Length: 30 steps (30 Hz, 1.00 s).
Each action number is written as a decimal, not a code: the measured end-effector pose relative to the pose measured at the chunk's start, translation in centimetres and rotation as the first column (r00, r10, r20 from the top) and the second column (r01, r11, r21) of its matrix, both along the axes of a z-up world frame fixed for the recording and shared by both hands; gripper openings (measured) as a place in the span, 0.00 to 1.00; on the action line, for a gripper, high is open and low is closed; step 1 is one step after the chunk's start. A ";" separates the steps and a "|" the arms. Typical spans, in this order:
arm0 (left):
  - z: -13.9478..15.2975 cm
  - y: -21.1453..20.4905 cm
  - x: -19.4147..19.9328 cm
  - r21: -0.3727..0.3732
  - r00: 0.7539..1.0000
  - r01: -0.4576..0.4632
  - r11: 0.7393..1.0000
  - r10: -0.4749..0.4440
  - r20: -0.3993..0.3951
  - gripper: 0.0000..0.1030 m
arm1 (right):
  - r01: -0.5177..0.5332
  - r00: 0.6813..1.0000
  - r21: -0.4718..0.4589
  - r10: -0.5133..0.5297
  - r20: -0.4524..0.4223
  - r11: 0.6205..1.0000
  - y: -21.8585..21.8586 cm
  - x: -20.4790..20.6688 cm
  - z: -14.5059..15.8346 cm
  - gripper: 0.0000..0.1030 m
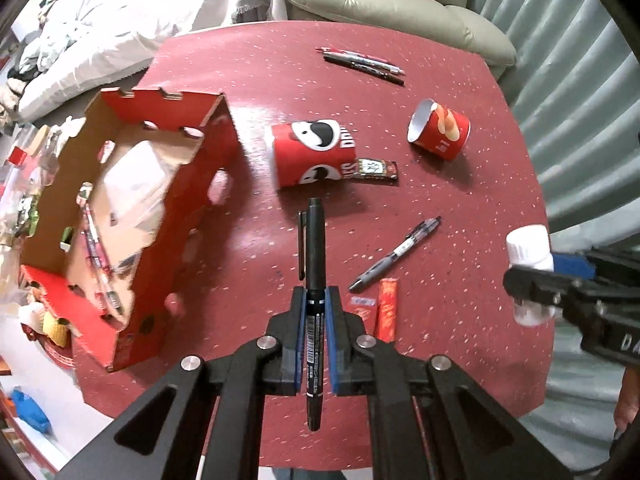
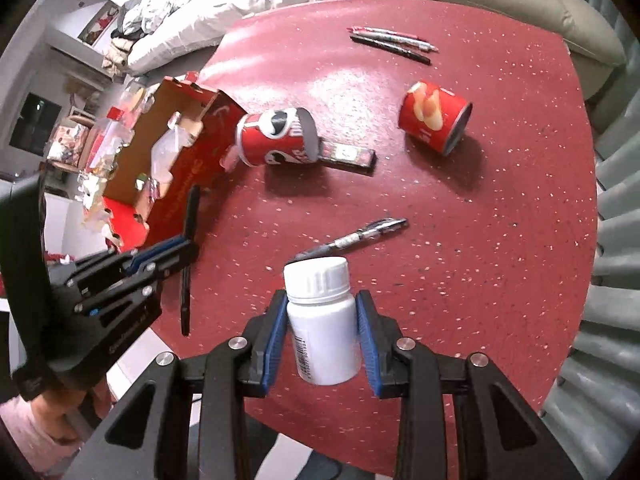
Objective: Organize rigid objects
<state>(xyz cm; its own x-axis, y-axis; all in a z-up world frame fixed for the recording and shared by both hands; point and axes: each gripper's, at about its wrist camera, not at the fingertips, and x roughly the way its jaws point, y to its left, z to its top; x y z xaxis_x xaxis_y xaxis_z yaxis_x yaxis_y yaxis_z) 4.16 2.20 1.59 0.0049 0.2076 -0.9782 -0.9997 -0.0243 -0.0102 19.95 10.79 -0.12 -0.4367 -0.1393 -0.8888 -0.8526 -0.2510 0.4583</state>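
Observation:
My left gripper [image 1: 315, 300] is shut on a black marker [image 1: 314, 264] and holds it above the red table [image 1: 460, 240], right of the red cardboard box [image 1: 120, 216]. My right gripper [image 2: 322, 300] is shut on a white pill bottle [image 2: 322, 320], held over the table's near side. The bottle [image 1: 528, 252] and right gripper show at the right of the left wrist view. The left gripper [image 2: 188, 246] with the marker [image 2: 188, 240] shows at the left of the right wrist view, beside the box [image 2: 180, 168].
Two red chip cans lie on the table, one [image 1: 316, 152] by the box, one [image 1: 438, 130] further right. A dark packet [image 1: 376, 170] lies against the first can. A black pen [image 1: 394, 256], a red stick packet [image 1: 387, 314] and several pens [image 1: 362, 60] lie around. A sofa [image 1: 400, 8] stands behind.

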 end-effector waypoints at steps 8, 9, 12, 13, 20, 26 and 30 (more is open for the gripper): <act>1.4 -1.6 -6.1 0.006 0.999 0.028 1.000 -0.028 0.022 0.09 | 0.072 0.997 0.034 -0.073 0.022 0.997 -0.7 -4.1 2.4 0.34; 1.6 -1.7 -6.8 0.008 0.999 0.033 0.999 -0.033 0.021 0.09 | 0.078 0.996 0.040 -0.079 0.027 0.996 -0.8 -4.7 2.7 0.34; 2.1 -2.4 -9.4 0.020 0.999 0.035 0.999 -0.036 0.018 0.09 | 0.088 0.995 0.050 -0.090 0.032 0.995 -1.0 -7.1 3.7 0.34; 2.3 -2.6 -10.4 0.025 0.999 0.027 0.999 -0.028 0.019 0.09 | 0.090 0.995 0.050 -0.092 0.031 0.995 -1.1 -7.8 3.9 0.34; 3.0 -3.6 -16.6 0.046 0.996 -0.085 0.995 0.084 0.018 0.09 | 0.001 1.000 0.080 -0.002 0.013 0.997 -0.9 -14.7 5.6 0.34; 3.3 -3.9 -21.2 0.072 0.981 -0.192 0.979 0.194 -0.012 0.09 | -0.091 0.995 0.092 0.093 -0.020 0.992 -0.4 -20.4 6.1 0.34; 3.1 -3.7 -23.6 0.074 0.968 -0.246 0.966 0.248 -0.022 0.09 | -0.150 0.987 0.107 0.155 -0.035 0.983 -0.3 -24.1 6.5 0.35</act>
